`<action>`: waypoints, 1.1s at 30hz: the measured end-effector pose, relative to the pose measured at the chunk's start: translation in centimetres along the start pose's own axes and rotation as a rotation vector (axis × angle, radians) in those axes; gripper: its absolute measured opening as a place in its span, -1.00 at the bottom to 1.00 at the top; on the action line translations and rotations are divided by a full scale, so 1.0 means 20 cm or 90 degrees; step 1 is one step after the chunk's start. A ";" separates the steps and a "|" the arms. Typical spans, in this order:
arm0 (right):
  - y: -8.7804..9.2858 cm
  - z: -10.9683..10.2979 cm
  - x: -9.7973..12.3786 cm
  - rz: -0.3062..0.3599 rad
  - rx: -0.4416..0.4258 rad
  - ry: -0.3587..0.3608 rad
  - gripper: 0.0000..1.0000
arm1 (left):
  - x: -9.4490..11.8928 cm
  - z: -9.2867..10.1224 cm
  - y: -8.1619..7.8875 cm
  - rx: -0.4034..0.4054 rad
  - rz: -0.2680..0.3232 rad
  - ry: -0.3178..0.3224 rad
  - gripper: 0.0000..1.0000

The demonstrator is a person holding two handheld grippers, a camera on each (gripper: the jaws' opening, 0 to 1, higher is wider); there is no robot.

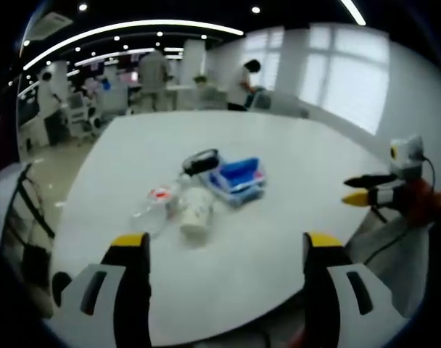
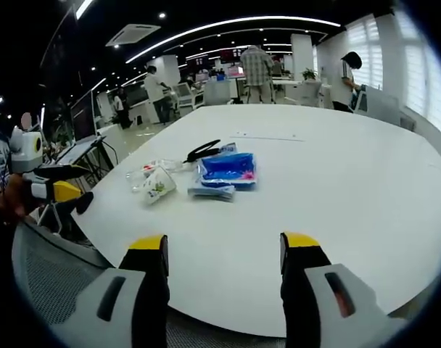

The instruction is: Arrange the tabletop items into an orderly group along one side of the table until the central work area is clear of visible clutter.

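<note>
In the left gripper view, the left gripper [image 1: 226,250] hovers over the near edge of a white table [image 1: 293,167], its two yellow-tipped jaws spread wide apart with nothing between them. Out on the tabletop, well beyond the jaws, sits a small cluster of clutter: a white paper cup [image 1: 195,211] lying on its side with its mouth toward the camera, touching or just beside a clear plastic bottle [image 1: 157,201] that also lies flat and shows a red patch. Just beyond the cup is a blue packet [image 1: 238,177], flat and crinkled, with a dark pair of scissors [image 1: 199,162] on the far side of the cup, next to the packet. Whether the cup holds anything cannot be told. The right gripper [image 1: 362,190] reaches in near the table's rim, well apart from the cup, its jaws a little apart and empty. Past the table the room is an open office with ceiling strip lights, bright windows and people standing. In the right gripper view, the right gripper [image 2: 222,250] hangs over the table's [image 2: 336,188] near edge, jaws wide apart and empty. The cup [image 2: 158,184] lies tipped beside the bottle [image 2: 142,172], with the blue packet [image 2: 228,171] just beside it and the scissors [image 2: 203,151] beyond. The left gripper [image 2: 64,183] shows off the table's edge, well apart from the cup, above a grey mesh chair back [image 2: 54,279].
</note>
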State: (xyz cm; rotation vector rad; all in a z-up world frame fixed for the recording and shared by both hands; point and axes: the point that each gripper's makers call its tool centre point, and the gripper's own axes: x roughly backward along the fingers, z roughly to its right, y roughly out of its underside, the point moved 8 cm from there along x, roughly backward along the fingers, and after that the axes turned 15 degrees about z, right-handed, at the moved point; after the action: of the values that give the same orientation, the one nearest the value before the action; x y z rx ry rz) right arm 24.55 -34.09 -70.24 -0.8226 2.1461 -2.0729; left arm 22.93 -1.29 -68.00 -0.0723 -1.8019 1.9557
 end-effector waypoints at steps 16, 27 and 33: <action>0.00 -0.01 0.00 0.001 0.003 -0.005 0.25 | 0.01 -0.01 -0.01 0.009 0.007 -0.010 0.65; 0.00 -0.01 0.00 0.000 0.005 -0.006 0.25 | 0.01 -0.01 0.00 0.006 0.004 -0.010 0.63; 0.00 -0.01 0.00 -0.004 0.006 -0.007 0.26 | 0.01 -0.01 0.00 0.005 0.005 -0.010 0.64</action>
State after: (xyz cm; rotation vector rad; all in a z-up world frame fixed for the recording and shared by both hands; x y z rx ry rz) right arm 24.50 -33.87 -70.24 -0.8390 2.1286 -2.0748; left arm 22.94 -0.99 -67.91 -0.0618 -1.8058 1.9750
